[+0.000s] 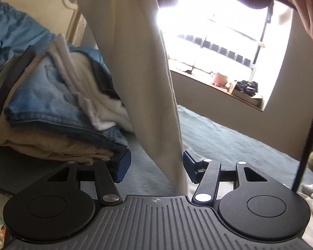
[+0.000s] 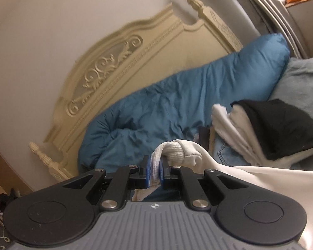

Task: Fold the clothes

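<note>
My right tool point(image 2: 155, 173) is clenched on the ribbed cuff point(image 2: 173, 151) of the cream sweatshirt point(image 1: 135, 73), which hangs down between the spread, released pads of my left tool point(image 1: 157, 166). Left of it, a pile of folded clothes point(image 1: 52, 108) sits on the bed point(image 1: 229, 141).

Blue pillow point(image 2: 177, 95) leans against cream carved headboard point(image 2: 123, 62); bright window point(image 1: 215, 31).

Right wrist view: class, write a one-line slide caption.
Right gripper shut on the ribbed cuff of a cream sweatshirt, before a rumpled blue duvet and carved cream headboard.
</note>
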The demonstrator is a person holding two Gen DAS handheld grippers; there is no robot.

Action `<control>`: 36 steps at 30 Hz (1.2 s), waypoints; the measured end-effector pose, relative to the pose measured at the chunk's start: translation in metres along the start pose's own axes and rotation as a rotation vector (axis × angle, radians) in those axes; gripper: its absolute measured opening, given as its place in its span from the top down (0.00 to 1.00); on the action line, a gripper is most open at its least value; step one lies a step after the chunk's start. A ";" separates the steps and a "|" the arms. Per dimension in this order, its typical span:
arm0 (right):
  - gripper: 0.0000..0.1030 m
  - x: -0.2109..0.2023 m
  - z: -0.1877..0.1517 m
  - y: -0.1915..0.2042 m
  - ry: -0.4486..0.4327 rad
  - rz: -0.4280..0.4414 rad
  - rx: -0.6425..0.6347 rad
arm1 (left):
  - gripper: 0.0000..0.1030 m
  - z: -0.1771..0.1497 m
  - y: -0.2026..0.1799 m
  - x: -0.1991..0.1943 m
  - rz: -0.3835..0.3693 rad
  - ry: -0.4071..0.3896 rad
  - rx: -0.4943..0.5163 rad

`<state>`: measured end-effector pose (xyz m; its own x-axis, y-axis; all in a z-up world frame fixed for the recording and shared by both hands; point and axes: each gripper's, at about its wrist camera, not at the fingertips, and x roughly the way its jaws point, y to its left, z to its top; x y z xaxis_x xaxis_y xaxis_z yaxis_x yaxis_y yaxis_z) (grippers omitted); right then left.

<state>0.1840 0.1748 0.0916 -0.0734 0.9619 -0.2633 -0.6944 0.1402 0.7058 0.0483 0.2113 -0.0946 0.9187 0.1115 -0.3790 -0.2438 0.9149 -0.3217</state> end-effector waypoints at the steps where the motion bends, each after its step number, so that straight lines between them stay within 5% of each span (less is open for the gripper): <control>1: 0.91 0.010 -0.001 0.000 0.013 -0.010 -0.009 | 0.47 0.000 0.004 0.003 0.009 0.005 -0.011; 12: 0.80 0.147 -0.026 -0.026 0.305 -0.138 -0.045 | 0.47 -0.002 0.059 0.021 0.083 0.055 -0.196; 15: 0.76 0.159 -0.034 -0.031 0.326 -0.145 -0.051 | 0.47 -0.001 0.071 0.019 0.101 0.053 -0.228; 25: 0.43 0.145 -0.018 -0.033 0.310 0.034 0.003 | 0.47 0.014 0.100 -0.009 0.139 -0.034 -0.312; 31: 0.43 0.119 -0.010 -0.039 0.241 -0.083 -0.054 | 0.47 0.027 0.110 -0.030 0.137 -0.076 -0.357; 36: 0.43 0.124 -0.023 -0.013 0.289 -0.244 -0.404 | 0.46 0.027 0.107 -0.040 0.126 -0.055 -0.345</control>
<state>0.1675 0.2873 0.0349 -0.0304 0.8011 -0.5978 -0.9310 0.1949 0.3086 -0.0057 0.3155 -0.0906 0.8875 0.2443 -0.3906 -0.4383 0.7093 -0.5522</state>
